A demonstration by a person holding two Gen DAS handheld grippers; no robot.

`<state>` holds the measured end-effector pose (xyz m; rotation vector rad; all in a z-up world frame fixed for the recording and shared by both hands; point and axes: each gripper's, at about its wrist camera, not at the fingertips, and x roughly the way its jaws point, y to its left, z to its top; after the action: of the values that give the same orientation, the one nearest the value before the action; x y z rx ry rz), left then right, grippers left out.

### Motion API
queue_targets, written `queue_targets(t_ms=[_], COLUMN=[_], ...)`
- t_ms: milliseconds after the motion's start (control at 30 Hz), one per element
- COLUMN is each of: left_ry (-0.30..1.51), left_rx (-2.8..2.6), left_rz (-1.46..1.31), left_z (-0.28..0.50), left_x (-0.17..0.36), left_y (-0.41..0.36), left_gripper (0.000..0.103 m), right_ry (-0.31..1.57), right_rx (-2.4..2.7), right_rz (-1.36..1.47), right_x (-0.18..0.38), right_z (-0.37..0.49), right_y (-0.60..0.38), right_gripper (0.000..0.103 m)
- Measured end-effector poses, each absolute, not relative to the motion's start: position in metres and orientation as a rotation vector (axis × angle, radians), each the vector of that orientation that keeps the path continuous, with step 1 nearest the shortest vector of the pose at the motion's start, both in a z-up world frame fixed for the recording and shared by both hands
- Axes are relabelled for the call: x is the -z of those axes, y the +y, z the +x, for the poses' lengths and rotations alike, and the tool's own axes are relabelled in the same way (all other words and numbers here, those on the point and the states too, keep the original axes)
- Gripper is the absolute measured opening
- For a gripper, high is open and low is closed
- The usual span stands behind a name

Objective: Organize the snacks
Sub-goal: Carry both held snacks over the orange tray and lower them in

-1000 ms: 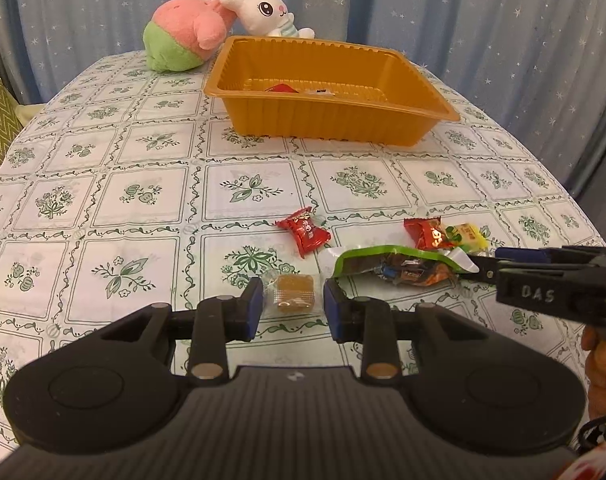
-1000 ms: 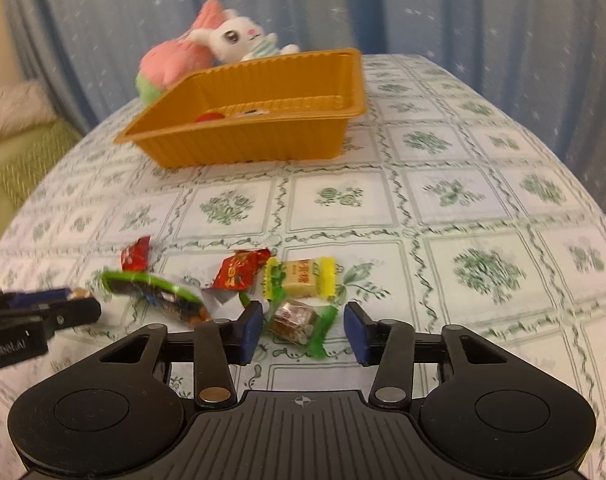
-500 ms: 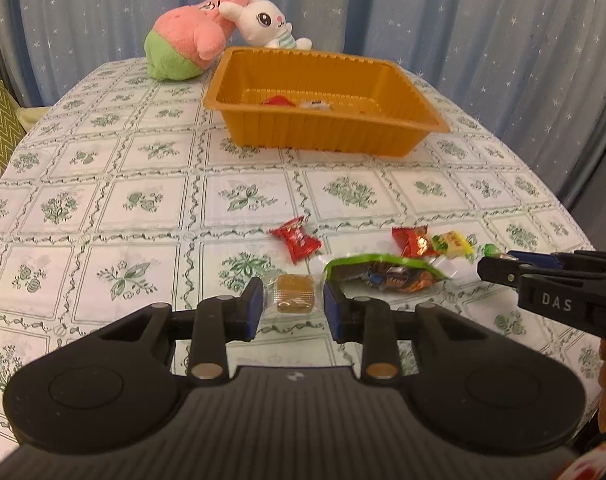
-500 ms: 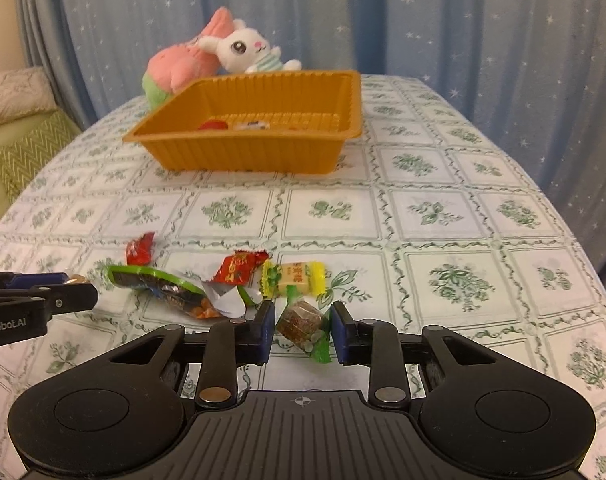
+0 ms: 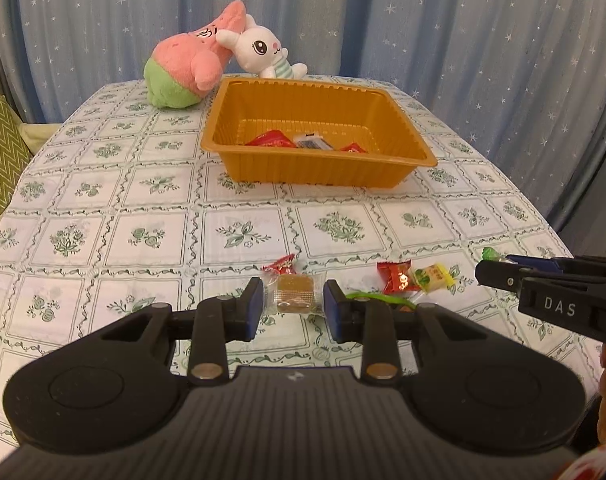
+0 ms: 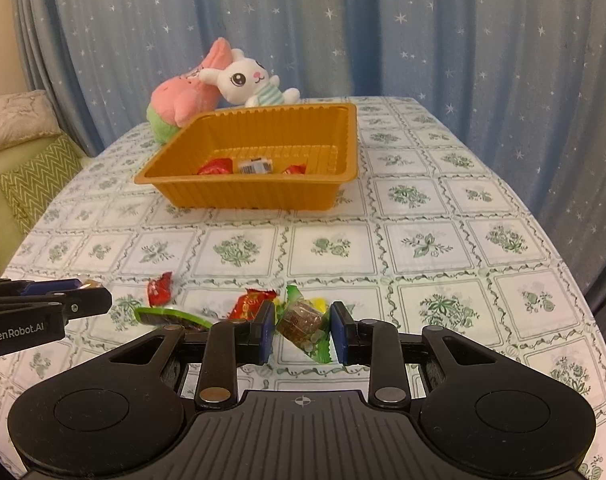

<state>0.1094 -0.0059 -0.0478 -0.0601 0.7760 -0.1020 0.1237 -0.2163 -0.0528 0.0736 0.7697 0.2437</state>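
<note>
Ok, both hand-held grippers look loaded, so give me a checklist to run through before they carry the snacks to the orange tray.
1. Left hand-held gripper shut on the clear-wrapped brown square candy: ok.
2. Right hand-held gripper shut on the green-wrapped brown candy: ok.
3. Both candies lifted off the tablecloth: cannot tell for certain from these views.
4. Orange tray has room: ok, only three wrapped snacks at the bottom.
5. Path to the tray free: ok, only bare cloth lies between.
6. The two grippers apart from each other: ok, a gap shows in both views.
7. Loose snacks left on the cloth: not ok, several remain, including the red candy.
</note>
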Motion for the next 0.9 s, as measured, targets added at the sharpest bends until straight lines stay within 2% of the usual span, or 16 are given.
queue_targets(t_ms=[467, 900], left_ry=[0.755, 0.699], left_rx=[0.127, 0.166], left_rz=[-0.046, -0.025], left_z=[0.133, 0.208], left_x=[0.024, -0.005], left_y=[-0.009, -0.009], left_gripper=[0.029, 0.029], right_ry=[0.739, 0.73], right_rx=[-0.265, -0.301], right_rz=[0.074, 0.113], right_x=[0.028, 0.0], right_z=[0.148, 0.238], right_y=[-0.216, -0.216], right_gripper=[0.03, 0.03])
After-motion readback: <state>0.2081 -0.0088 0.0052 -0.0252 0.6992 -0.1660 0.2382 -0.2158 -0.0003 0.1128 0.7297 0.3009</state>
